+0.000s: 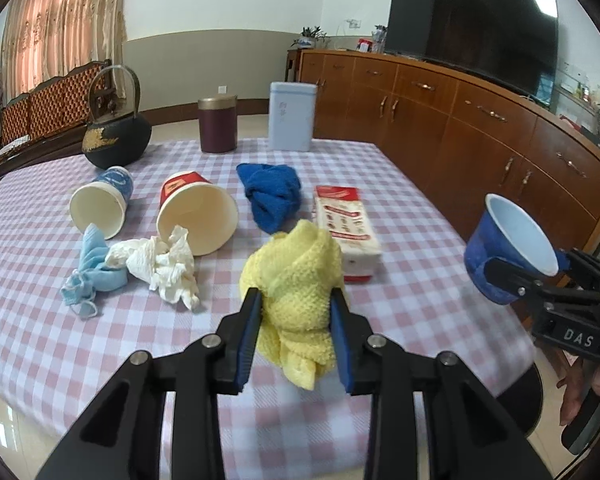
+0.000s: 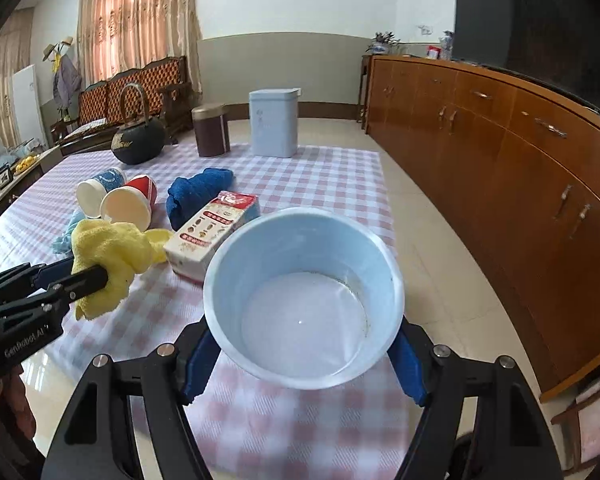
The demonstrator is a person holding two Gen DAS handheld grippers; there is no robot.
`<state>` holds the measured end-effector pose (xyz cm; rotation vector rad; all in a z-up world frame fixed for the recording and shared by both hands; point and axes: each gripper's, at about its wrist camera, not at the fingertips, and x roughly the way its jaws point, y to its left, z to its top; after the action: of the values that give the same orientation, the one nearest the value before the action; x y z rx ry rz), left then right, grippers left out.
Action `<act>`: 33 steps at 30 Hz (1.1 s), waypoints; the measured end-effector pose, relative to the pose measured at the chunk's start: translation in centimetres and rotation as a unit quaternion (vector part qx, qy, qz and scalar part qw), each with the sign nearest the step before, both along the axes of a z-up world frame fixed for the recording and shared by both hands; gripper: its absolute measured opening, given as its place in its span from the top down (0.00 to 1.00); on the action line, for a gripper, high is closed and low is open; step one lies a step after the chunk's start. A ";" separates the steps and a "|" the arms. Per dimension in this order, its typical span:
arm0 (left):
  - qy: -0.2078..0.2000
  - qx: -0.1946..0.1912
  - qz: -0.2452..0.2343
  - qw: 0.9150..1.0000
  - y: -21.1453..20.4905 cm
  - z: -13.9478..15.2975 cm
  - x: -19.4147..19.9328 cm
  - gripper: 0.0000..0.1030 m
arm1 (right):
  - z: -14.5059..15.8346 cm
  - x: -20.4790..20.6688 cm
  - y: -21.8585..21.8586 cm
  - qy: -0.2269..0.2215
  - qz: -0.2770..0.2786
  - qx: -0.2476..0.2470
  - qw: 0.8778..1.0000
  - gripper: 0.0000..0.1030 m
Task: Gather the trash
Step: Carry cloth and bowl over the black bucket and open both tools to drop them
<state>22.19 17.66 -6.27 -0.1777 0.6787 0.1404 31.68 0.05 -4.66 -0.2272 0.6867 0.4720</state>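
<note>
My left gripper (image 1: pixel 296 300) is shut on a yellow cloth (image 1: pixel 296 276) and holds it above the checked table; the cloth also shows in the right wrist view (image 2: pixel 108 252). My right gripper (image 2: pixel 304 344) is shut on a blue cup (image 2: pixel 304 292) with a white inside, held off the table's right edge; the cup also shows in the left wrist view (image 1: pixel 508 244). On the table lie a blue paper cup (image 1: pixel 100 204) and a red paper cup (image 1: pixel 196 216) on their sides, crumpled white tissue (image 1: pixel 164 264) and a light blue face mask (image 1: pixel 90 280).
A blue cloth (image 1: pixel 272 196) and a tissue pack (image 1: pixel 346 232) lie mid-table. A black kettle (image 1: pixel 116 136), a brown canister (image 1: pixel 217 124) and a pale blue tin (image 1: pixel 292 116) stand at the far edge. A wooden sideboard (image 1: pixel 480 132) with a TV runs along the right.
</note>
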 end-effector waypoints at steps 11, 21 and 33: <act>-0.016 0.003 -0.040 0.999 -4.8 1.7 -2.6 0.79 | 1.9 -5.0 -7.8 -0.015 -0.054 0.003 0.998 0.26; -0.027 -0.001 -0.094 0.995 -9.4 2.6 -2.9 0.85 | 2.0 -6.7 -13.3 -0.015 -0.100 0.005 0.995 0.26; -0.041 0.000 -0.193 0.980 -18.9 3.7 -2.7 0.85 | 2.0 -9.5 -22.0 -0.014 -0.168 0.003 0.986 0.26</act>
<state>19.48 -1.26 -2.53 -0.0489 0.6192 -0.2391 22.19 -21.93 -2.70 -0.1090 0.6812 0.1473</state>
